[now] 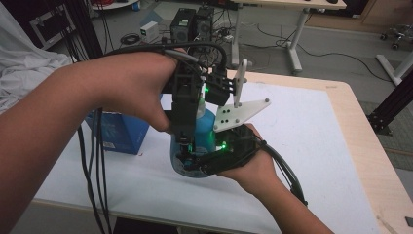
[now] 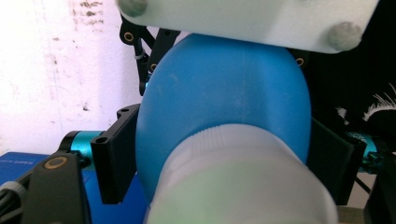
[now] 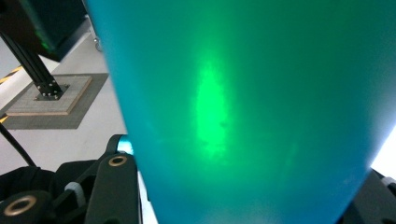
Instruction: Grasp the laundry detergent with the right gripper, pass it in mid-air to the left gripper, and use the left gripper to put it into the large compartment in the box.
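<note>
My two claws, left and right, both squeeze the blue bottle above the middle of the white table. A blue box sits to its left. Far off, computer boxes stand on the grey floor.

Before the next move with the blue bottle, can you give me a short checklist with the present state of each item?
1. Right gripper closed on the blue bottle: ok, its jaws sit on both sides of the body in the right gripper view.
2. Left gripper on the white cap: cannot tell, the cap sits too close to the camera.
3. Bottle apart from the blue box: ok.
4. Bottle resting on the table: cannot tell, the base is hidden.
5. Cap open or closed: cannot tell.
</note>
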{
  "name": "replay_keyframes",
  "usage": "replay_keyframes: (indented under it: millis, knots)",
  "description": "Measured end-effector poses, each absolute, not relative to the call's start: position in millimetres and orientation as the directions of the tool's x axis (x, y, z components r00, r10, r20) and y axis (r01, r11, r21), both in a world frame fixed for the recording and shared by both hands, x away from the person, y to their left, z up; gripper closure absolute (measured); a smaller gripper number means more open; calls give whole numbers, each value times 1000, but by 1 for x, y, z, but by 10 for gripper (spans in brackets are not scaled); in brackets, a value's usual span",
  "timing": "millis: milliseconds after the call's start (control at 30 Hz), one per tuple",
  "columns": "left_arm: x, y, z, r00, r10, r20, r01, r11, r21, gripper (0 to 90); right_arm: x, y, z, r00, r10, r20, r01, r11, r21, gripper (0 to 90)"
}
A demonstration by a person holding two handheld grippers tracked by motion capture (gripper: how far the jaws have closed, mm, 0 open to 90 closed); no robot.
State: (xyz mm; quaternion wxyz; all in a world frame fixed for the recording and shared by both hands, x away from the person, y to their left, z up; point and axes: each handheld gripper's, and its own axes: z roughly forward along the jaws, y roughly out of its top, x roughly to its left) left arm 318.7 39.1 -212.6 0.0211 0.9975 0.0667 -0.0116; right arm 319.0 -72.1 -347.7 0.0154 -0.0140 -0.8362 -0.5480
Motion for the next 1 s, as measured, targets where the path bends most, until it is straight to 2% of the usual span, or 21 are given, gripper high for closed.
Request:
replay_keyframes:
  millis: [133,267,333,500,667,1000]
  knots:
    - [317,39,-212,992,119,-30,121,-992,38,260,318,-72,-347,-999,8,37,37,400,916,458]
    - [317,38,-211,992,124,-23,125,-991,37,261,318,-72,-347,-999,8,40,40,404,914,458]
    - [318,38,-210,992,120,-27,121,-992,36,304,318,-72,-348,-999,10,35,36,406,913,459]
    - [318,37,-212,993,118,-18,118,-992,31,308,318,-72,-347,-999,9,36,37,397,917,459]
    - [319,36,-212,992,125,-14,125,-992,27,367,318,-73,-346,-999,10,32,34,395,918,459]
    - [319,33,-212,990,141,-16,141,-990,23,376,319,-74,-347,-999,-5,48,43,391,919,459]
